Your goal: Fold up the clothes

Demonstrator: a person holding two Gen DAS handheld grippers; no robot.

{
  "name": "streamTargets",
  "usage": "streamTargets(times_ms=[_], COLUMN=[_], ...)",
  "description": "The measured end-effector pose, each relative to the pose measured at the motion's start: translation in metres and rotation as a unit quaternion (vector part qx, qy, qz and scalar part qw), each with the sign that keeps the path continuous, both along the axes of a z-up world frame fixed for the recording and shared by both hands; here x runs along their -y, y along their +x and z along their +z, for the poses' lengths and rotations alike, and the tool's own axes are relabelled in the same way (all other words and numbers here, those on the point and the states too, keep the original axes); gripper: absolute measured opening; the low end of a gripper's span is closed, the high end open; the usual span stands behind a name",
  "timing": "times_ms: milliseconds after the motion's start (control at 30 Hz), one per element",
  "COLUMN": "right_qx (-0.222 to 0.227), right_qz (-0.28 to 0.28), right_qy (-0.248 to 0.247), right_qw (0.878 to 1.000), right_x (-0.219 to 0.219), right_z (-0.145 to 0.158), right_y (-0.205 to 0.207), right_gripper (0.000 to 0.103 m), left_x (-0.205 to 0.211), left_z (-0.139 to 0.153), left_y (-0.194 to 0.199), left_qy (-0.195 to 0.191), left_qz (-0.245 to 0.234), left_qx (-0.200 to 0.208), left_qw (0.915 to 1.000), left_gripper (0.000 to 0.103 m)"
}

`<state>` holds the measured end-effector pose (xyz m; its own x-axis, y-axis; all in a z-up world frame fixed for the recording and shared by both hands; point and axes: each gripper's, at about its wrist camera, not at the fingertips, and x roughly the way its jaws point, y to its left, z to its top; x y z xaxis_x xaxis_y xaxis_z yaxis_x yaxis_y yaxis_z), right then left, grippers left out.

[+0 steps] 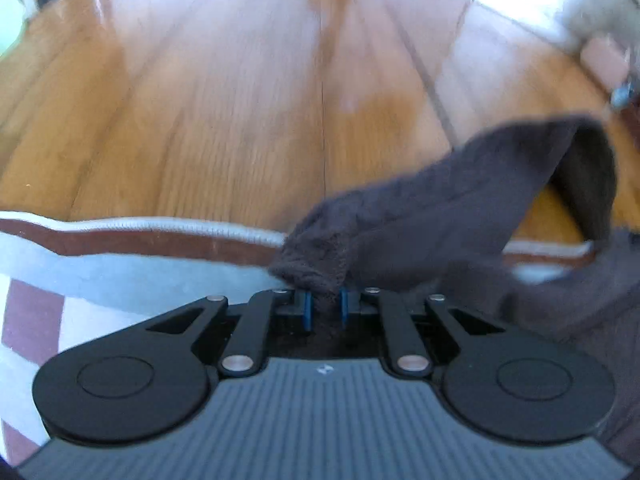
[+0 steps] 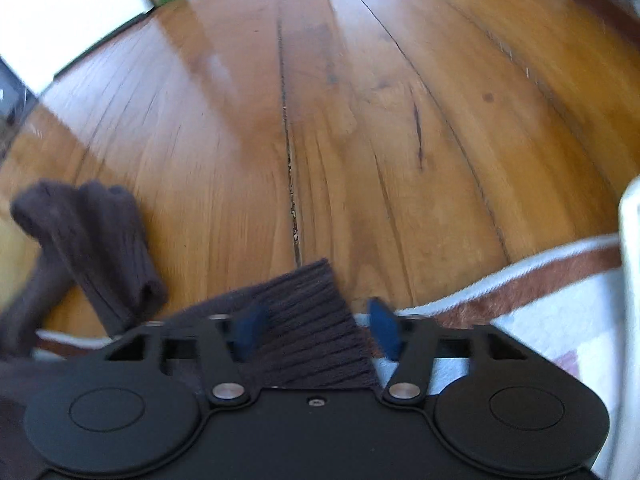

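Note:
A dark brown knitted garment [image 1: 452,216] hangs from my left gripper [image 1: 325,306], whose blue pads are shut on a bunched fold of it. The cloth trails right and down toward the rug. In the right wrist view the same garment's ribbed hem [image 2: 312,328] lies between the blue pads of my right gripper [image 2: 316,332]. The pads stand wide apart and do not pinch the cloth. A ribbed sleeve [image 2: 92,248] hangs at the left of that view.
A wooden plank floor [image 1: 224,120] fills both views. A white and brown rug [image 1: 120,256] lies under the grippers, its edge also in the right wrist view [image 2: 520,280]. A wooden furniture leg [image 1: 332,4] stands ahead. A white object [image 2: 630,240] is at the right.

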<state>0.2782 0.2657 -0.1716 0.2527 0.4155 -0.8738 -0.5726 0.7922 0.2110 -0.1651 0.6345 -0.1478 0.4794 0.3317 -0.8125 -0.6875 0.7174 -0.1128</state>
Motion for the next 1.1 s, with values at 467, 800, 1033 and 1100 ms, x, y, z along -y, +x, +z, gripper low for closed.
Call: streamTargets(times_ms=[467, 800, 1033, 1100], right_qx=[0.132, 0.137, 0.085, 0.043], right_qz=[0.005, -0.021, 0.126, 0.149], right_qy=[-0.041, -0.047, -0.012, 0.022], right_qw=[0.990, 0.989, 0.988, 0.988], right_x=[-0.001, 0.031, -0.036, -0.055], right_z=[0.044, 0.044, 0.049, 0.048], right_y=[-0.018, 0.003, -0.058, -0.070], right_gripper=[0.004, 0.018, 0.047, 0.048], left_x=[-0.068, -0.036, -0.033, -0.034], left_z=[0.011, 0.060, 0.041, 0.028], left_y=[-0.051, -0.058, -0.047, -0.050], left_qy=[0.134, 0.149, 0.064, -0.014], left_qz=[0.206, 0.138, 0.085, 0.103], left_qx=[-0.104, 0.030, 0.037, 0.085], left_qw=[0.9636, 0.9787, 0.9936, 0.9910], left_gripper=[0.024, 0.075, 0.075, 0.075])
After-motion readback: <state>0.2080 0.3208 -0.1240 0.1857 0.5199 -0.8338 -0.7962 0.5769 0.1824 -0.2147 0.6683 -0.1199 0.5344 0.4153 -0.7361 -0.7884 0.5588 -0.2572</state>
